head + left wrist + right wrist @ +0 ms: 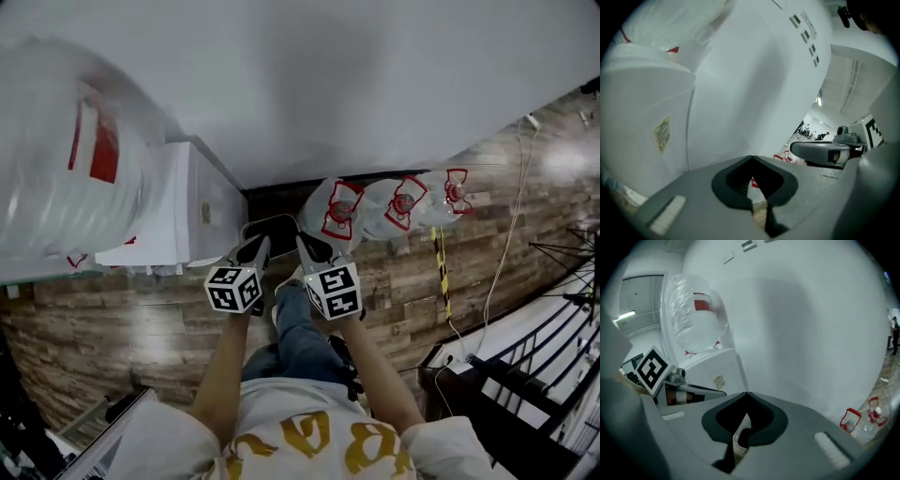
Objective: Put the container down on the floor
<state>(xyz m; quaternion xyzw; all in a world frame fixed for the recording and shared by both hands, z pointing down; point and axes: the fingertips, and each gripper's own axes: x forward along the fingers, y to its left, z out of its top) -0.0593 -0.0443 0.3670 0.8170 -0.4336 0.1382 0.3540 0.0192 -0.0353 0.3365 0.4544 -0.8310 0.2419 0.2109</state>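
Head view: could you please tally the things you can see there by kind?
Hand-held grippers: 2, the left hand-held gripper and the right hand-held gripper
Dark container: 1
Clear red-labelled bottles on the floor: 3
Large clear bottle on the appliance: 1
White appliance: 1
Total: 8
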